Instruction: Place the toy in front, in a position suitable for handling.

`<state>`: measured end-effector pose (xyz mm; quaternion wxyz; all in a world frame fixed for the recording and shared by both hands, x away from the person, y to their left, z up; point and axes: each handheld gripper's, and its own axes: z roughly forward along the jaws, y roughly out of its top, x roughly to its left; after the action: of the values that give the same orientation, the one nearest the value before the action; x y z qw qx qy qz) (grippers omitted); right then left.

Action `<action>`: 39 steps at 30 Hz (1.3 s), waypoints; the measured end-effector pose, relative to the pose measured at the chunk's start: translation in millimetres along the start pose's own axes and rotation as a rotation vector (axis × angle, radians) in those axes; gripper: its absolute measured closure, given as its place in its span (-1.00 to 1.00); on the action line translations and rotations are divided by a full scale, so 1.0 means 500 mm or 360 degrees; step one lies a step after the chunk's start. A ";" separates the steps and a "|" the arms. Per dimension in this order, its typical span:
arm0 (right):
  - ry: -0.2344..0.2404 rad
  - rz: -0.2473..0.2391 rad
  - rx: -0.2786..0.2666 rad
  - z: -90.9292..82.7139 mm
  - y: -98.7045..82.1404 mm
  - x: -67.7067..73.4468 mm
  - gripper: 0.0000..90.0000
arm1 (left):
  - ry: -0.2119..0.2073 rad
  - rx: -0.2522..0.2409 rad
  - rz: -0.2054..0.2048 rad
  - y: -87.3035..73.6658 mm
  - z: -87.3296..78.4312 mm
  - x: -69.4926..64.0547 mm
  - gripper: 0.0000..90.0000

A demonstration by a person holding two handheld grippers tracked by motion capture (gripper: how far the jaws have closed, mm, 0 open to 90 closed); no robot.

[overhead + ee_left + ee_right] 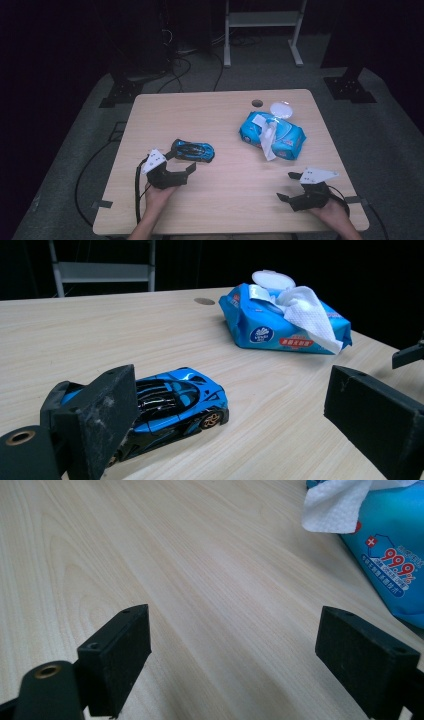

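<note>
The left gripper (181,169) rested low on the table (210,120) with its jaws spread wide and nothing between them; in the left gripper view the left-hand jaw stood in front of the tail of the blue toy sports car (175,407), whether touching or just clear of it could not be told. The right gripper (296,186) lay near the table's front right corner, jaws likewise wide apart over bare wood, well short of the pack of wet wipes (272,134).

Judgement: the work stood at its opening step, the approach to the car, with no grasp yet made. The next move would call for the left gripper to shift sideways until the car's body sat between both jaws, then close across its width.

The wipes pack lay beyond the car toward the table's far right, its round lid (273,279) flipped open and one wipe (307,312) pulled out across the top. Its side bore "99.9%" (398,562) beside a red cross mark; a round logo and a red label on the front were too small to read.
</note>
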<state>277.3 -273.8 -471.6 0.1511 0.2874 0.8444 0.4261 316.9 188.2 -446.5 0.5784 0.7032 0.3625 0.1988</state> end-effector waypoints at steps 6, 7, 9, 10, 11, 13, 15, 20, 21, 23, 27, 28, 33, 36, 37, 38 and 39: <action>0.0006 0.0009 0.0012 0.002 -0.001 -0.002 -0.69 | 0.0019 0.0014 -0.0005 0.002 0.001 0.000 -0.86; 0.0006 0.0010 0.0015 0.003 -0.001 -0.001 -0.69 | 0.0018 0.0010 -0.0027 0.003 0.000 0.002 -0.86; 0.0012 0.0008 0.0009 0.002 -0.001 -0.001 -0.69 | 0.0020 0.0012 -0.0032 0.003 -0.001 0.002 -0.86; 0.0018 0.0022 -0.0008 0.001 0.001 0.001 -0.69 | 0.0025 0.0015 -0.0033 0.004 -0.002 0.003 -0.86; 0.0030 0.0048 -0.0052 -0.003 0.006 0.004 -0.69 | 0.0028 0.0012 -0.0049 0.007 -0.003 0.005 -0.86; 0.0038 0.0049 -0.0065 -0.005 0.010 0.006 -0.69 | 0.0024 0.0009 -0.0060 0.010 -0.005 0.007 -0.86; 0.0051 0.0040 -0.0118 -0.009 0.036 0.017 -0.69 | 0.0021 -0.0014 -0.0107 0.023 -0.008 0.017 -0.86; 0.0112 -0.0004 -0.0155 -0.004 0.090 0.026 -0.69 | 0.0031 -0.0050 -0.0132 0.050 -0.015 0.027 -0.86; 0.0124 -0.0026 -0.0159 -0.001 0.107 0.028 -0.69 | 0.0032 -0.0073 -0.0137 0.067 -0.018 0.034 -0.86; 0.0144 -0.0046 -0.0170 0.004 0.132 0.029 -0.69 | 0.0044 -0.0057 -0.0129 0.085 -0.018 0.044 -0.86; 0.0155 -0.0083 -0.0228 0.019 0.196 0.027 -0.69 | 0.0065 -0.0102 -0.0147 0.118 -0.019 0.069 -0.86; 0.0157 -0.0103 -0.0244 0.024 0.214 0.026 -0.69 | 0.0063 -0.0106 -0.0154 0.127 -0.019 0.075 -0.86; 0.0165 -0.0172 -0.0293 0.062 0.310 0.020 -0.69 | 0.0072 -0.0134 -0.0146 0.166 -0.021 0.097 -0.86; 0.0168 -0.0198 -0.0302 0.085 0.343 0.021 -0.69 | 0.0107 -0.0157 -0.0099 0.178 -0.025 0.112 -0.86; 0.0167 -0.0223 -0.0303 0.114 0.369 0.024 -0.69 | 0.0124 -0.0139 -0.0101 0.177 -0.024 0.130 -0.86; 0.0183 -0.0219 -0.0302 0.130 0.379 0.026 -0.69 | 0.0134 -0.0121 -0.0105 0.173 -0.023 0.139 -0.86; 0.0187 -0.0219 -0.0294 0.147 0.386 0.028 -0.69 | 0.0134 -0.0121 -0.0105 0.173 -0.023 0.139 -0.86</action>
<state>372.2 -127.7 -359.5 0.1562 0.1880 0.8266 0.5069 378.7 241.6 -370.4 0.5953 0.6593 0.4017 0.2226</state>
